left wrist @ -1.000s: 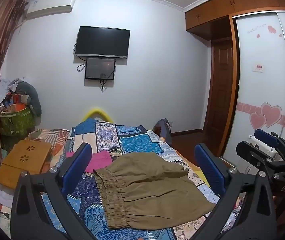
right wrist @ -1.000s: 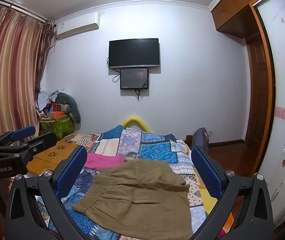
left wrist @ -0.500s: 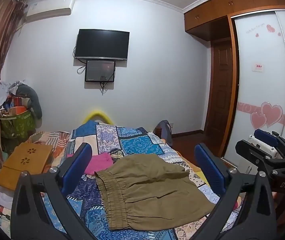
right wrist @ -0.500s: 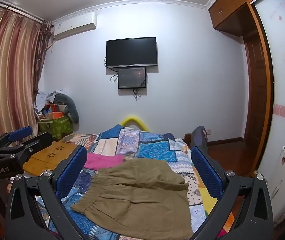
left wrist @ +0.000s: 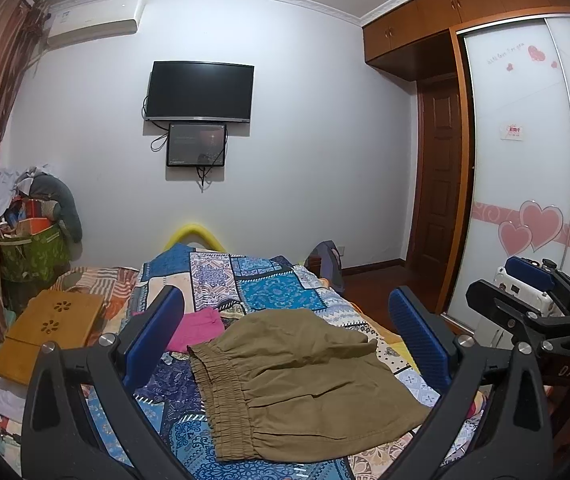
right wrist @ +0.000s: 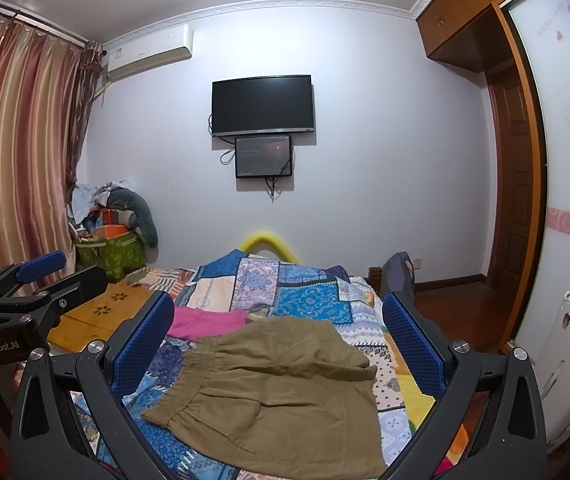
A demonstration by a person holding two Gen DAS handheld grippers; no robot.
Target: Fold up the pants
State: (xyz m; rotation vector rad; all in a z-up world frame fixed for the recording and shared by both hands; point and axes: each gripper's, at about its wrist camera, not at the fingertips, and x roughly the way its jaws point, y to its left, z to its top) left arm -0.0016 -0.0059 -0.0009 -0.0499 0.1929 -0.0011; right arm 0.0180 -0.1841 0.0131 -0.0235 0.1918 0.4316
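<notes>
My left tongs and right tongs both hang above the near end of the bed, blue pads spread wide and gripping nothing. I hold them high and level, I think, so each camera takes in the whole garment before I commit to a grasp. The olive pants lie on the patchwork quilt, towards the near right corner of the bed. They look already doubled over, with the gathered elastic waistband running along their left side and a loose upper layer draped across the far part. A pink garment sits just beyond them, touching or nearly touching the waistband corner; I cannot tell which. From the left camera I see the right tongs off towards the right edge of the bed. I judge the next fold needs one corner per tongs.
</notes>
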